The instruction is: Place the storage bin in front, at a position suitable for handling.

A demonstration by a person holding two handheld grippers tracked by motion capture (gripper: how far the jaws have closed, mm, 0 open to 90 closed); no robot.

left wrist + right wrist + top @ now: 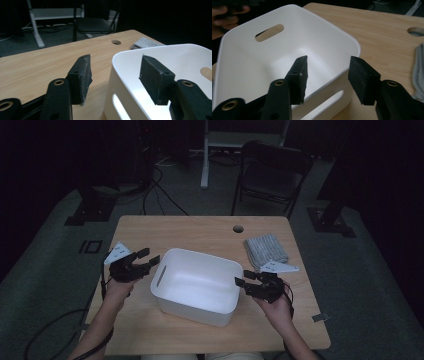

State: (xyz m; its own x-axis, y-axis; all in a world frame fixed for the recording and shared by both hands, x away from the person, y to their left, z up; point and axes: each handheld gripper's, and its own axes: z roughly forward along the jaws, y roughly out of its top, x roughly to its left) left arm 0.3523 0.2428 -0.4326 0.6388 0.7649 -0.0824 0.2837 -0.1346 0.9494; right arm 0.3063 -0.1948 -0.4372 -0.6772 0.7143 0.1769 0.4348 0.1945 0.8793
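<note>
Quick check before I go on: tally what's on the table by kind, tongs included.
White bin: 1
Grey folded cloth: 1
Tongs: 2, left tongs and right tongs, both open at the bin's ends
Total: 4

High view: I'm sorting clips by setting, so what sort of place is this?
Probably a dim lab or recording room: a wooden table with a cable hole, a folding chair behind it, and cables across the carpet.

I see the white bin (197,285) at mid-surface (200,232). My left gripper (147,259) sits just off its left end, my right gripper (245,279) at its right end, both parted. A grey folded cloth (266,249) lies beyond.
</note>
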